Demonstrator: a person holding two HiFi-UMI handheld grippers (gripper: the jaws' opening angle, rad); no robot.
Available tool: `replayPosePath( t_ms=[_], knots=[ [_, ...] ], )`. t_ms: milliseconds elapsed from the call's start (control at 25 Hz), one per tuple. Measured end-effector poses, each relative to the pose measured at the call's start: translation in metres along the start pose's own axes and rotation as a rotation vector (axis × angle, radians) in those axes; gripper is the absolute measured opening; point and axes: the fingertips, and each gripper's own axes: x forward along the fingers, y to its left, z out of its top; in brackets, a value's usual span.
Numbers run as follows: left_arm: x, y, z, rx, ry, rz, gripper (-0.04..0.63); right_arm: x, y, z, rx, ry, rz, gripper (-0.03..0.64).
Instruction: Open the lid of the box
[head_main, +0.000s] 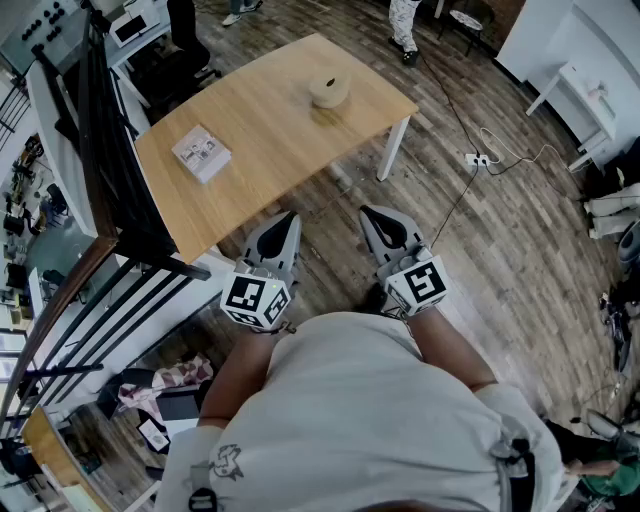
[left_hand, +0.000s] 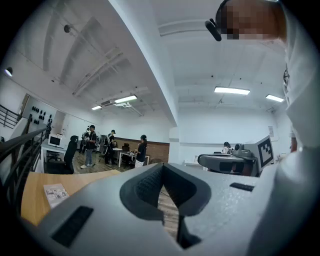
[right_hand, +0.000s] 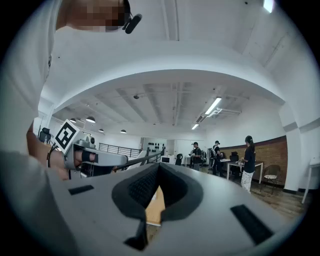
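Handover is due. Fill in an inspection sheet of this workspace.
Surface: wooden table, mostly bare.
Job's things: box flat on the table, untouched.
Clutter: round item near the table's far edge.
Grippers: left gripper and right gripper both shut, empty, short of the table.
Cables: cable across the floor to a power strip.
Surroundings: railing at left, people beyond.
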Motion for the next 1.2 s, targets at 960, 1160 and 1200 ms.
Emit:
replayPosePath(
  t_ms=[960, 1160, 1200],
  knots=[
    [0.059, -0.018, -0.028, -0.014, 0.016, -0.075, 0.178, -0.001, -0.047, -0.032, 0.039, 0.037, -0.009, 0.157],
    [0.110, -0.035, -0.040, -0.026, 0.032, -0.100, 0.201, -0.012, -0.092, -0.047, 0.059, 0.052, -0.029, 0.163],
    [0.122, -0.038, -0.042, -0.028, 0.033, -0.102, 0.201, -0.013, -0.102, -0.050, 0.060, 0.055, -0.029, 0.163]
  ],
)
